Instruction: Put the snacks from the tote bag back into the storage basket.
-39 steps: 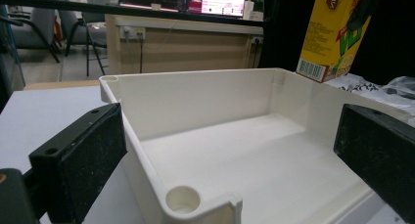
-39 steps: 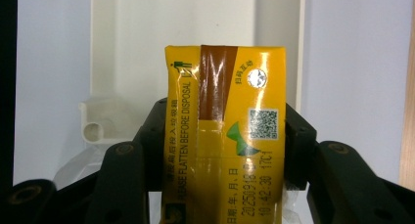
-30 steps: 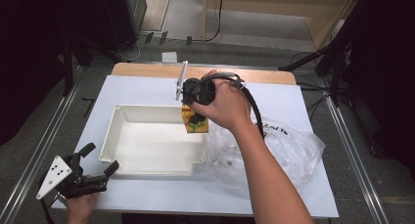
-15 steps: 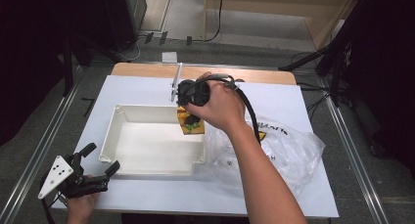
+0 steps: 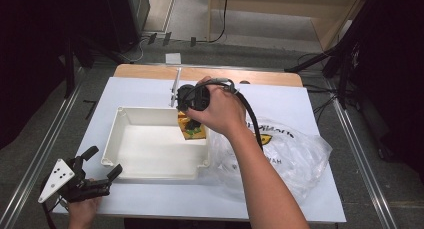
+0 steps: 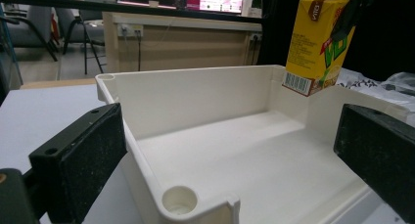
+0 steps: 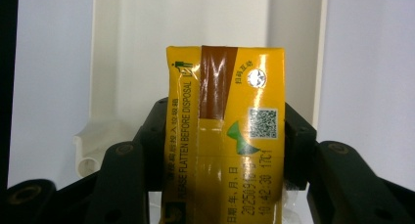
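Carton (image 7: 225, 131) clamped between right claw (image 7: 222, 150) pads — hanging above tray (image 5: 150, 149).

A tray (image 5: 125, 154) lay on the counter (image 5: 280, 96), left of its middle. To the tray's right, touching its right wall, a plastic bag (image 5: 295, 154) spread toward the counter's right edge. The right gripper (image 5: 191, 126) hung above the tray's far right corner, clamped on a drink carton (image 5: 192, 130) held clear of the tray floor. The left gripper (image 5: 97, 164) rested at the counter's near left corner, just before the tray's near left corner, its jaws apart and pointed into the tray.
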`<action>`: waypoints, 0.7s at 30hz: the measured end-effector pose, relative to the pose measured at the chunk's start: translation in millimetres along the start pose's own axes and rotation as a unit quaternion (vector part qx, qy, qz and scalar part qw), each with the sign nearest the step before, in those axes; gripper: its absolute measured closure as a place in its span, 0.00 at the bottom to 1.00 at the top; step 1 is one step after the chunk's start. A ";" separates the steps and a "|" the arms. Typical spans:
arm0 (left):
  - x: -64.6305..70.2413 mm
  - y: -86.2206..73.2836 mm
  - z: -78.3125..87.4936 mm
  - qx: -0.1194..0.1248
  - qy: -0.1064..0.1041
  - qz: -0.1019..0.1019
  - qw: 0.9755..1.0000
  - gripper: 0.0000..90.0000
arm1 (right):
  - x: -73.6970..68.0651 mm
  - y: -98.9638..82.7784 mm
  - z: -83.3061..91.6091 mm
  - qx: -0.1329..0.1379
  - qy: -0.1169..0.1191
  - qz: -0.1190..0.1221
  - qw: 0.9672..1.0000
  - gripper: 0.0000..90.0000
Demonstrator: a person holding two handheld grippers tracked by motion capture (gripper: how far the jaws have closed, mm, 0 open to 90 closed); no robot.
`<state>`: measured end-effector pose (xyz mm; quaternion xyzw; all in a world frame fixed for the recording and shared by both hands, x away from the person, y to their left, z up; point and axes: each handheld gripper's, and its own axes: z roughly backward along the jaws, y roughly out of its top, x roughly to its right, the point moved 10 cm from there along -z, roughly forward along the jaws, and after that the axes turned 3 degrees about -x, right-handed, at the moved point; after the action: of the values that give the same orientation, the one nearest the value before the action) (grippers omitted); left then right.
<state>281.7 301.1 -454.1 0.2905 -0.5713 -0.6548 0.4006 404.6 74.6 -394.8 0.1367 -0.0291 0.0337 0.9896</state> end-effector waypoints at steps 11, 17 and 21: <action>0.4 -0.2 -0.2 0.000 0.001 0.001 1.000 0.00 | -2.3 -7.3 -9.5 -0.001 -0.003 -0.006 1.000 0.58; 0.5 -0.2 -0.2 -0.001 0.001 0.001 1.000 0.00 | -3.5 -8.5 -14.9 0.000 -0.001 -0.003 1.000 0.58; 0.4 -0.2 0.1 -0.001 0.000 0.001 1.000 0.00 | -3.8 -8.8 -17.3 -0.001 -0.002 -0.006 1.000 0.58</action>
<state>281.5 300.7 -454.2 0.2893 -0.5714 -0.6546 0.4017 402.3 70.6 -414.0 0.1363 -0.0305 0.0276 0.9898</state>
